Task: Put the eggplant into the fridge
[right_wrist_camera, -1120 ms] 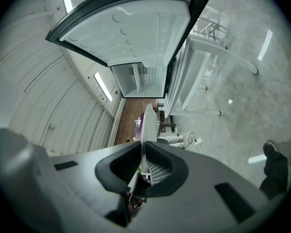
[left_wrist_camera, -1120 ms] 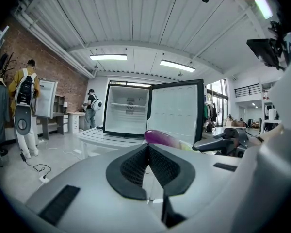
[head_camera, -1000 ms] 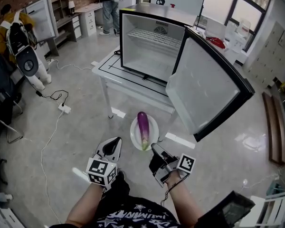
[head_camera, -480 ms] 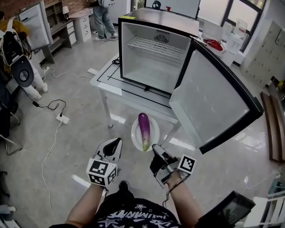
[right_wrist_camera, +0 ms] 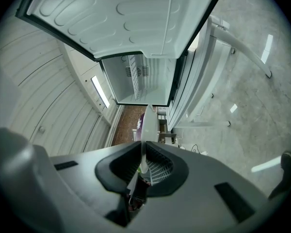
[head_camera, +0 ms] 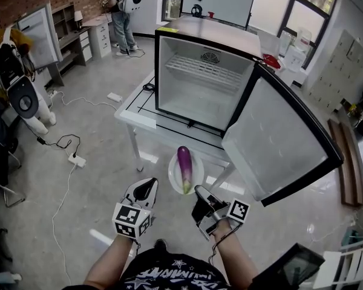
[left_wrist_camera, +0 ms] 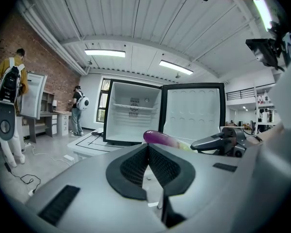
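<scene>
A purple eggplant (head_camera: 183, 162) lies on a white plate (head_camera: 195, 173) held out in the air in front of the table. My right gripper (head_camera: 201, 193) is shut on the plate's near rim; in the right gripper view the plate (right_wrist_camera: 145, 123) runs edge-on between the jaws. My left gripper (head_camera: 146, 189) hangs just left of the plate, shut and with nothing in it. From the left gripper view the eggplant (left_wrist_camera: 160, 138) shows beyond the closed jaws. The small fridge (head_camera: 199, 83) stands on a white table (head_camera: 139, 110), its door (head_camera: 284, 144) swung wide to the right, its inside bare.
A power strip and cables (head_camera: 75, 160) trail on the floor at left. People stand at far left (head_camera: 12, 71) and at the back (head_camera: 118, 5). The open door overhangs the table's right side. A white chair (head_camera: 351, 261) is at bottom right.
The plate with the eggplant and both grippers have come a little closer to the table and fridge. Both grippers keep their state.
</scene>
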`<state>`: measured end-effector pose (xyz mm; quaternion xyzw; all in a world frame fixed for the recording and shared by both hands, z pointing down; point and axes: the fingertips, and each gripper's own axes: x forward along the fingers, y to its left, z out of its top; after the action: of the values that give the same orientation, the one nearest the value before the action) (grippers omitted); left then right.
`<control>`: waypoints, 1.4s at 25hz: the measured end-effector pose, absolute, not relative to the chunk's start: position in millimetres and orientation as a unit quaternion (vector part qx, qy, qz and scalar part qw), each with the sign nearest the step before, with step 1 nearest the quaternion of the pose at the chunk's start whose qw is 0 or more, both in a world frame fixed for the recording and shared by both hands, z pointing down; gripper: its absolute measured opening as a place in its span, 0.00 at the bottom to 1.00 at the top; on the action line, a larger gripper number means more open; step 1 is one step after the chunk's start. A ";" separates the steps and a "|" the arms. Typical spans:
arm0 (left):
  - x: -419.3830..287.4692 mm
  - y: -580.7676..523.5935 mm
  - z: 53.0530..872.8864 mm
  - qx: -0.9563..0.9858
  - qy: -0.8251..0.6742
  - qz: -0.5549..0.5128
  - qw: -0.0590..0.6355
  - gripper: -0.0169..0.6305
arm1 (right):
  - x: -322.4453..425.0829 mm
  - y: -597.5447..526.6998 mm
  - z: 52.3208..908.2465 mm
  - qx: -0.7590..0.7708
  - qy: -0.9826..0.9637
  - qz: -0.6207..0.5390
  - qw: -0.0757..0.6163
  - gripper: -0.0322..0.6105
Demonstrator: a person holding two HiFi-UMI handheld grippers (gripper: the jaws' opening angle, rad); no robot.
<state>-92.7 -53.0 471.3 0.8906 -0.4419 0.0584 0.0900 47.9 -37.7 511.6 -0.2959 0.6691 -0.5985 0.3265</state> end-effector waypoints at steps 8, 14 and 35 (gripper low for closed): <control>-109.7 -83.2 475.7 0.898 -0.427 0.055 0.092 0.04 | 29.7 -70.7 511.3 -0.306 0.669 -0.588 0.337 0.09; -116.4 -96.0 481.3 0.899 -0.423 0.053 0.100 0.04 | 20.7 -84.5 513.0 -0.310 0.668 -0.589 0.334 0.09; -128.8 -198.9 487.9 0.884 -0.450 0.065 0.107 0.04 | 3.9 -202.5 526.3 -0.282 0.665 -0.612 0.321 0.09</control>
<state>-128.8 -198.9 487.9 0.8844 -0.4495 0.0652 0.1072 3.9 -202.5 526.3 -0.2822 0.6652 -0.6122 0.3212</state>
